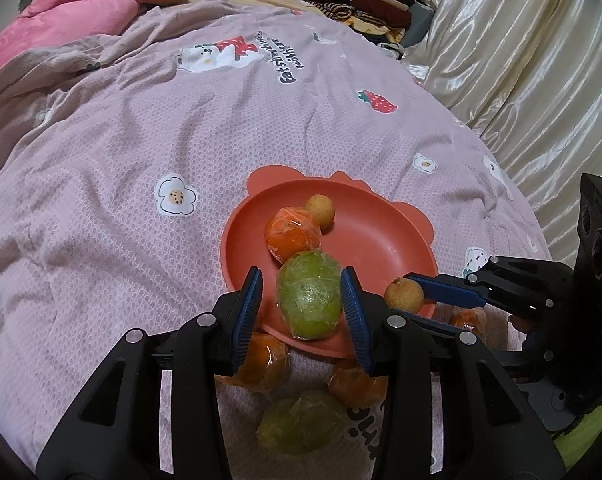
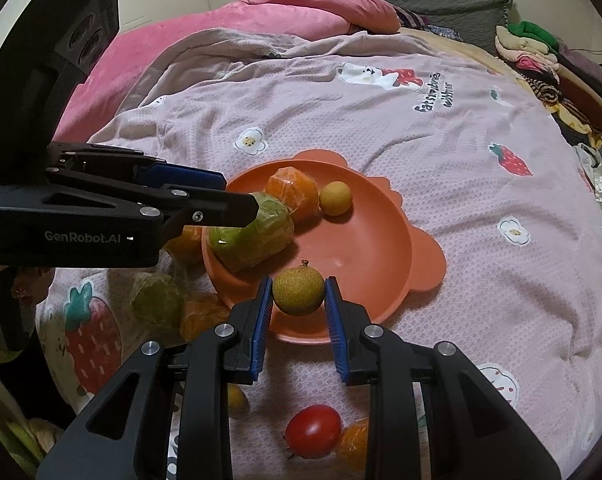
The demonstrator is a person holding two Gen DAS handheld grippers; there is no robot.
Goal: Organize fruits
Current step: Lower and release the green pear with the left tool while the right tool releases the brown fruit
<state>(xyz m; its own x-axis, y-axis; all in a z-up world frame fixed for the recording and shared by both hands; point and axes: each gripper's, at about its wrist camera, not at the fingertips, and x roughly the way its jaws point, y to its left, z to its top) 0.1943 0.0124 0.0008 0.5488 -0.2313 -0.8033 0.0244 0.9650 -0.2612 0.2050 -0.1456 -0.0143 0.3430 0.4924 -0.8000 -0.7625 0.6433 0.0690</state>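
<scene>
While both tools work over the same dish, the left gripper (image 1: 307, 308) brackets a wrapped green fruit (image 1: 309, 294) at the near rim of the orange plate (image 1: 381, 236); its blue pads sit just beside the fruit's flanks, and whether they press on it or stand a hair off I cannot tell. This fruit looks fairly heavy and firm, but its clear film wrap is probably slippery, so it is best held across its widest part, with pads flat on the sides. Behind it in the plate lie a wrapped orange fruit (image 1: 293, 234) and a small tan round fruit (image 1: 320, 210), touching each other. Loose on the quilt (image 1: 141, 140) below the left gripper rest more wrapped fruits, orange ones (image 1: 355, 386) and a second green one (image 1: 301, 420).

Farther right, the right gripper (image 2: 297, 306) is clamped on a small brownish-green fruit (image 2: 299, 290), held above the plate's near edge (image 2: 381, 296). It seems light with a thin, brittle-looking rind, so a gentle squeeze at its middle should do. Still on the quilt near this gripper lie a red tomato-like fruit (image 2: 313, 430) and another wrapped orange piece (image 2: 355, 442).
</scene>
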